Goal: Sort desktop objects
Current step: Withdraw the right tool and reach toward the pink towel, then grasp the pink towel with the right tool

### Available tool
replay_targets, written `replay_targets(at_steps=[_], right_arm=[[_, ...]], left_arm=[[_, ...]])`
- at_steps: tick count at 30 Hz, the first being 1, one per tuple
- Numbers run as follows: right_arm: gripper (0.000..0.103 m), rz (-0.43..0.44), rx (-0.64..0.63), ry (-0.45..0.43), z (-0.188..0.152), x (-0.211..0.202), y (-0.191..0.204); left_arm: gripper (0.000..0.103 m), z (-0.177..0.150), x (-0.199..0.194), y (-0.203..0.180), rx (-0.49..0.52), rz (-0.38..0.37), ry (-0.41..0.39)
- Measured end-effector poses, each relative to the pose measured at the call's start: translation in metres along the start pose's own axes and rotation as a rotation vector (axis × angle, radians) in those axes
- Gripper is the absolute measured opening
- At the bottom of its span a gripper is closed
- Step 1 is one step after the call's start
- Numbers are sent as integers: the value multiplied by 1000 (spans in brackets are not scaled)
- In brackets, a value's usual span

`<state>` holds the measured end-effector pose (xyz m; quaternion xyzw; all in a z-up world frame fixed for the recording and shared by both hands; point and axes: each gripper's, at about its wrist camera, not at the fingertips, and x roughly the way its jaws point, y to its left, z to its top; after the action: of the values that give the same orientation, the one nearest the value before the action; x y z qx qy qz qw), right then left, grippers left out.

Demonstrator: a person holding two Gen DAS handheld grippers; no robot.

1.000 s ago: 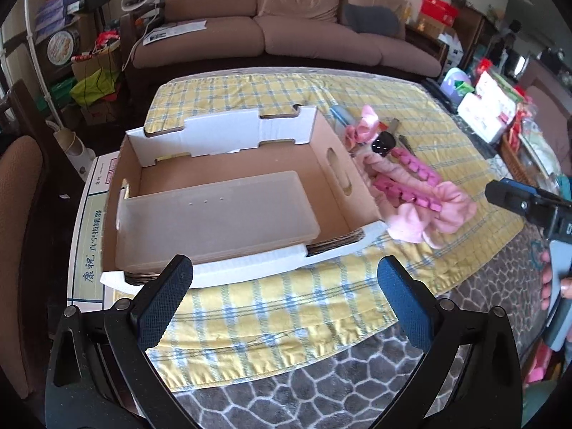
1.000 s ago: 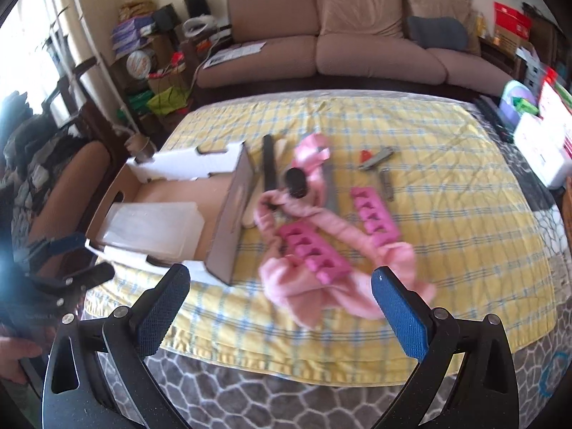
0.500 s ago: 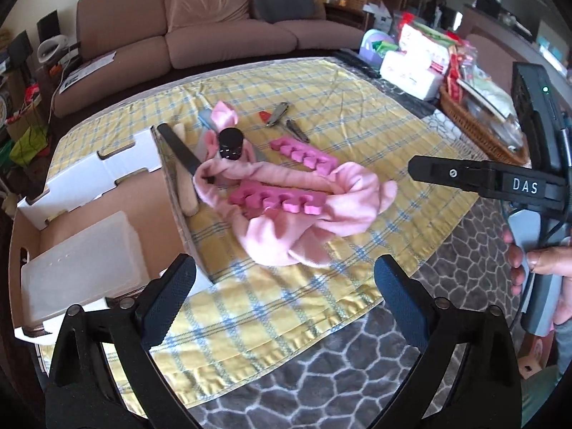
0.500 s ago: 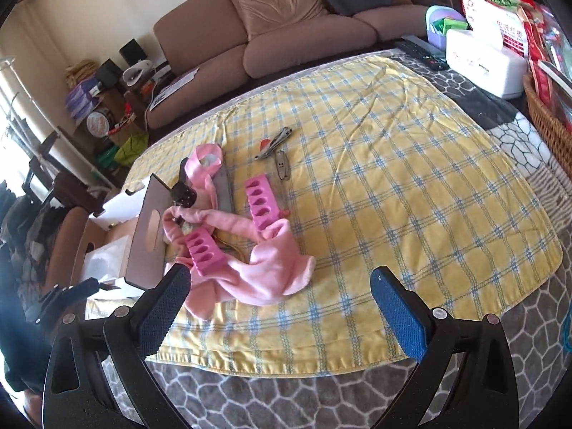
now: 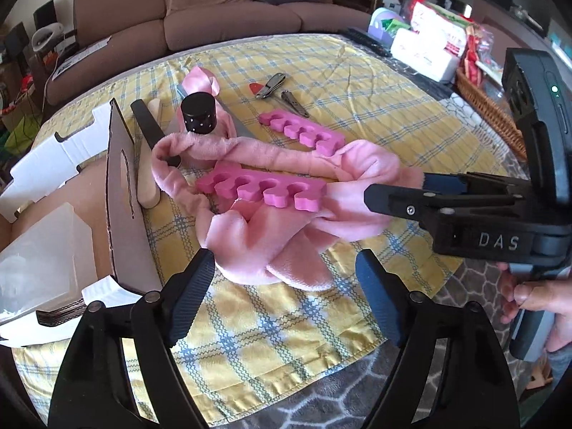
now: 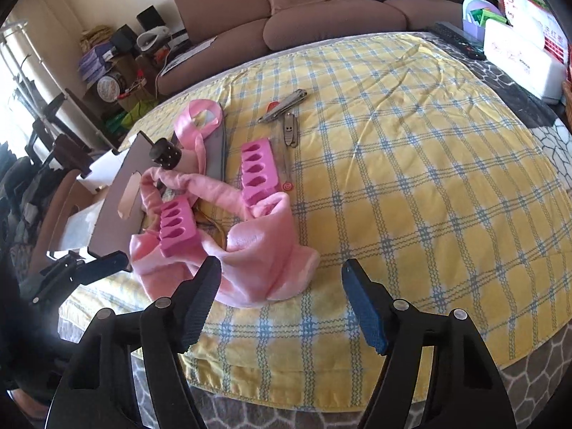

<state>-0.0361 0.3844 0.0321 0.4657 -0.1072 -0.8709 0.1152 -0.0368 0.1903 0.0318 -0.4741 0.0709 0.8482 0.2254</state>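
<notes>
I work over a table under a yellow plaid cloth, with a grey hexagon-pattern mat showing at its near edge. Behind the table stands a brown sofa; beside the sofa sit cluttered boxes and shelves.

My landmark is the pink fleece headband, bunched near the cloth's front edge. Two pink foam toe separators: one lies on the headband, long axis across the left wrist view, teeth toward me; the other lies just behind the headband, angled, teeth also toward me. One black-capped bottle stands upright behind the headband's far loop. Two metal nail tools lie behind the headband on bare cloth, close together, long axes running roughly away from me. Two long nail files lean at the headband's left, against one open cardboard box that holds one translucent plastic bin.

My left gripper hovers just in front of the headband, its jaws apart and just now narrowing, nothing between them. My right gripper hangs over the headband's near corner, its jaws likewise apart and narrowing, nothing clamped.
</notes>
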Motion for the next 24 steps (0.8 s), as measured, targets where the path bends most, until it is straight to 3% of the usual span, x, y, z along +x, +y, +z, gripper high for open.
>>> replay_targets(at_steps=[3, 4, 5, 6, 7, 8, 11, 17, 24], right_arm=[[73, -9, -42, 17, -1, 14, 8], [73, -15, -56, 18, -2, 18, 10], [66, -20, -61, 8, -3, 20, 11], [49, -17, -63, 4, -3, 20, 12], [35, -3, -67, 4, -2, 20, 12], [16, 14, -56, 12, -2, 21, 11], [15, 53, -19, 1, 0, 12, 10], [13, 96, -3, -88, 11, -31, 17], [13, 117, -19, -243, 33, -107, 41]], left_arm=[[77, 2, 8, 6, -37, -7, -6], [74, 2, 11, 6, -38, -6, -4], [64, 2, 14, 6, -39, -10, -5], [53, 3, 15, 7, -42, -13, -6], [28, 3, 17, 8, -47, -7, -5], [22, 4, 17, 10, -56, -11, -7], [15, 6, 10, 11, -59, -44, -23], [13, 14, -25, 4, -56, -117, -82], [13, 64, -99, 6, -34, -178, -168]])
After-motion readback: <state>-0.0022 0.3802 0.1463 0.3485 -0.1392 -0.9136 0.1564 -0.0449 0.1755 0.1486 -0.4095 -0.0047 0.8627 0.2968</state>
